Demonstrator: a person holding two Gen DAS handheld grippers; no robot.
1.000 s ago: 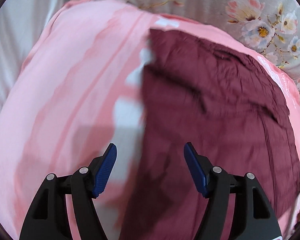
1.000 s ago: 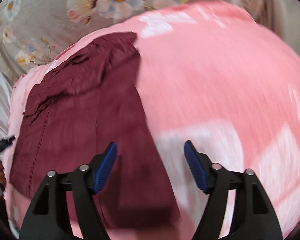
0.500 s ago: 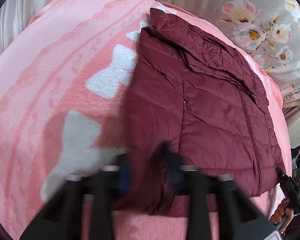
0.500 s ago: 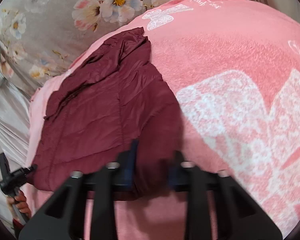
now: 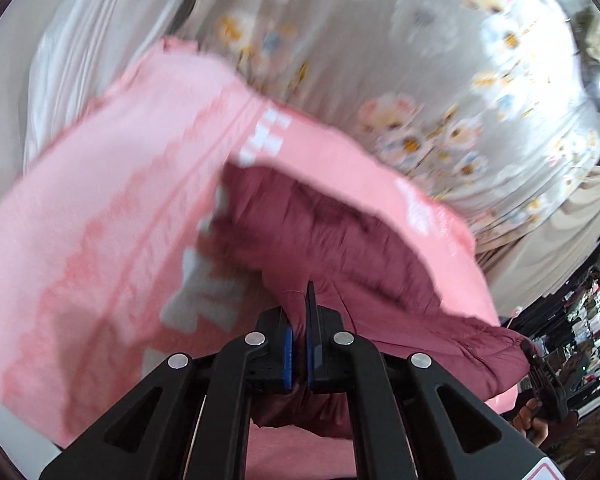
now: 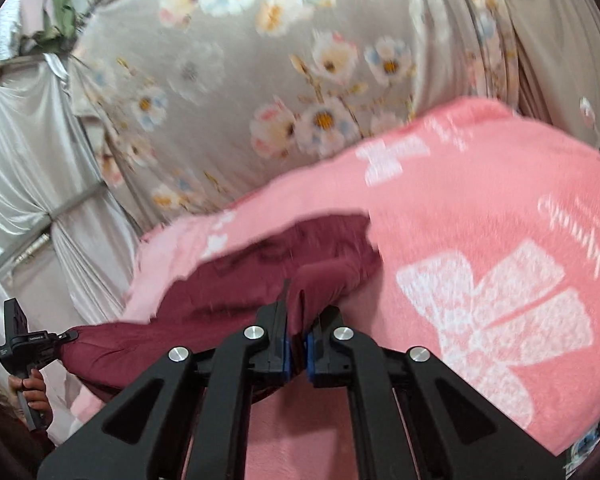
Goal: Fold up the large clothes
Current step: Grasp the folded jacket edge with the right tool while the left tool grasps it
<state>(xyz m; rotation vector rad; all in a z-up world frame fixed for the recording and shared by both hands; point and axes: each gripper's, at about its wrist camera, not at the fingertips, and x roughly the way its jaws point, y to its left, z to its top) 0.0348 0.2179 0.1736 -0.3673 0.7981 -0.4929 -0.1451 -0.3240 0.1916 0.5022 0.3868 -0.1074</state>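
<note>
Grey floral fabric (image 5: 440, 92) is hanging as a backdrop behind the work surface, with pale drapes (image 6: 24, 152) gathered off to one side. Spread over the surface is a pink fleece blanket (image 5: 112, 216) printed with white bow shapes. On it the maroon puffer jacket (image 5: 340, 256) is lying, its near hem lifted off the blanket and hanging stretched between the two tools while the far part with the collar is resting flat.

The left tongs (image 5: 297, 336) are pressing together on a fold of the jacket's hem, blue pads pinching the maroon cloth between them. The right tongs (image 6: 297, 340) are clamping the hem at the other corner in the same way, a bunched ridge of fabric rising just beyond the tips. From the left wrist view, the other tool is showing at the far right edge, gripping the jacket's corner, with fingers (image 5: 530, 420) wrapped around its handle. Both views are blurring with motion.
</note>
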